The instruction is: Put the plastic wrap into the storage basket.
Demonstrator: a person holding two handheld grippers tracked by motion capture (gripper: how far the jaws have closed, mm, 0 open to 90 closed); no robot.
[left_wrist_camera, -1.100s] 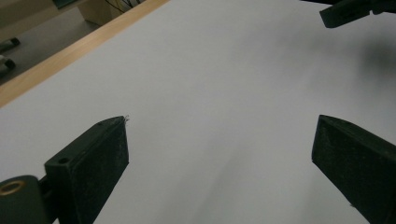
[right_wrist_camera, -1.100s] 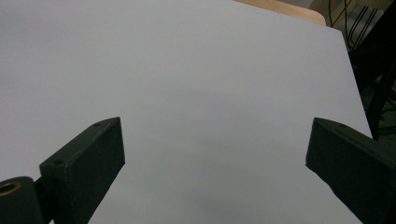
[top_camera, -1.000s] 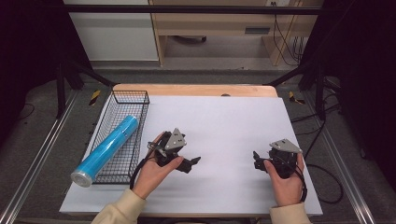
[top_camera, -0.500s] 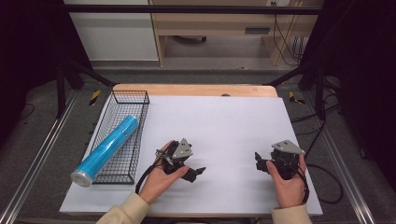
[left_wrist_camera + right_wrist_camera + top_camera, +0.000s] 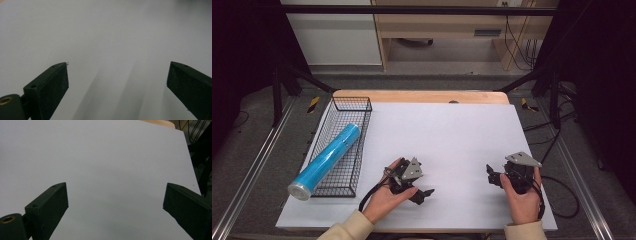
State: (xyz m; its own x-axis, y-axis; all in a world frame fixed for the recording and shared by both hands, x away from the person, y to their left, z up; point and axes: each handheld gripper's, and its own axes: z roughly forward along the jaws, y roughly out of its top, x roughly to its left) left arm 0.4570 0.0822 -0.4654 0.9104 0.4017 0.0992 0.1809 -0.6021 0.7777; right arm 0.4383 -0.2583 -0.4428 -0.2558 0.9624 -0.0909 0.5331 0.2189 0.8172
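At the far left of the high view, a wire basket [image 5: 343, 150] is sitting along the left edge of the white table [image 5: 452, 135], and a blue roll [image 5: 326, 161] is lying slantwise inside it, its capped near end poking out over the basket's near left corner and its far end pointing toward the back of the basket. Just to the right of the basket, near the front edge of the table, the person's left hand [image 5: 384, 199] is holding the left gripper [image 5: 424, 193], which is lying low over the white surface and pointing to the right, away from the basket. In the left gripper view its two black jaws are standing wide apart with nothing between them, and bare white tabletop with soft shadows is showing in the gap. The roll is sitting well apart from this gripper, with the basket's wire wall between them. Further right, across a stretch of bare table, the right hand [image 5: 523, 200] is gripping the right gripper [image 5: 490, 176], which is pointing left toward the middle of the table. In the right gripper view its jaws are likewise spread wide and holding nothing, with white tabletop lying ahead of them and the table's wooden far edge [image 5: 160, 122] showing at the top right.
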